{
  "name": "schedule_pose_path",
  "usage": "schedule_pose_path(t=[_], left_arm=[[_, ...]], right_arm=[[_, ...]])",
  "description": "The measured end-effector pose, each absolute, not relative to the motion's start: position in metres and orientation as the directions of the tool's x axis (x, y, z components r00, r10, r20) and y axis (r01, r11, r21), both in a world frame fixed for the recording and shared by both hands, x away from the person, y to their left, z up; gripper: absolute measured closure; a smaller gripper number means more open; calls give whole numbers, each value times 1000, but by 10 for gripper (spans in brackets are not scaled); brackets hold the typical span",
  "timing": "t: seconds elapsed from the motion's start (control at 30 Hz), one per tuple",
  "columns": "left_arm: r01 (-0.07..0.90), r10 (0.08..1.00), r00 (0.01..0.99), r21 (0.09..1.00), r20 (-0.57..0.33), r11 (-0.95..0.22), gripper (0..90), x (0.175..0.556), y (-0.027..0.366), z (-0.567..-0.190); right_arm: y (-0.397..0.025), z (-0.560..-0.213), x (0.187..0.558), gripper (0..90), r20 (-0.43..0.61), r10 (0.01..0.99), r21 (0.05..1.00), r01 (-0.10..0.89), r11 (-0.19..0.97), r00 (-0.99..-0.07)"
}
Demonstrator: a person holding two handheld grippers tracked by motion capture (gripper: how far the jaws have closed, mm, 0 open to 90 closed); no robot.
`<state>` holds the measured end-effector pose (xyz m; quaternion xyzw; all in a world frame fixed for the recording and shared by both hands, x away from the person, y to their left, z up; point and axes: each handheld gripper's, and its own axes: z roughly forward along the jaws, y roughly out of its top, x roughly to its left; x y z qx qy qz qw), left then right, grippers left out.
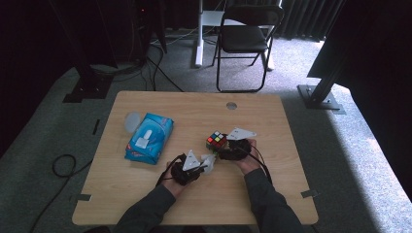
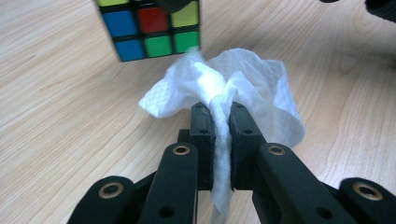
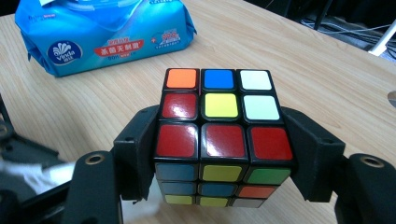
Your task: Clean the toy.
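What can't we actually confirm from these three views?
- Cube: its underside and far faces are turned away in the right gripper view; the top edge of the left gripper view cuts it off.
- Wipe: the left gripper jaws cover the pinched part; whether it touches the cube is unclear.
- Wipes pack: small print is too blurred to read.
- Right gripper pads: hidden behind the cube's sides.

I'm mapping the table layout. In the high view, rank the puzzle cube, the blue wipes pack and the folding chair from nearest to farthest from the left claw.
1. Puzzle cube, just up-right of the left claw.
2. Blue wipes pack, to its left.
3. Folding chair, beyond the table.
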<state>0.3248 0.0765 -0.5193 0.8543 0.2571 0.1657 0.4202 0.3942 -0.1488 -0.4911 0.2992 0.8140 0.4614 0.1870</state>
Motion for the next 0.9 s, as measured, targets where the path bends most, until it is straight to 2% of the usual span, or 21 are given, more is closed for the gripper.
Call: schedule_pose_path(t=[0.9], left_arm=[[379, 675, 735, 786, 65, -489, 822, 334, 122, -526]], right_arm=[[-158, -514, 391, 342, -24, 690, 819, 382, 429, -724]])
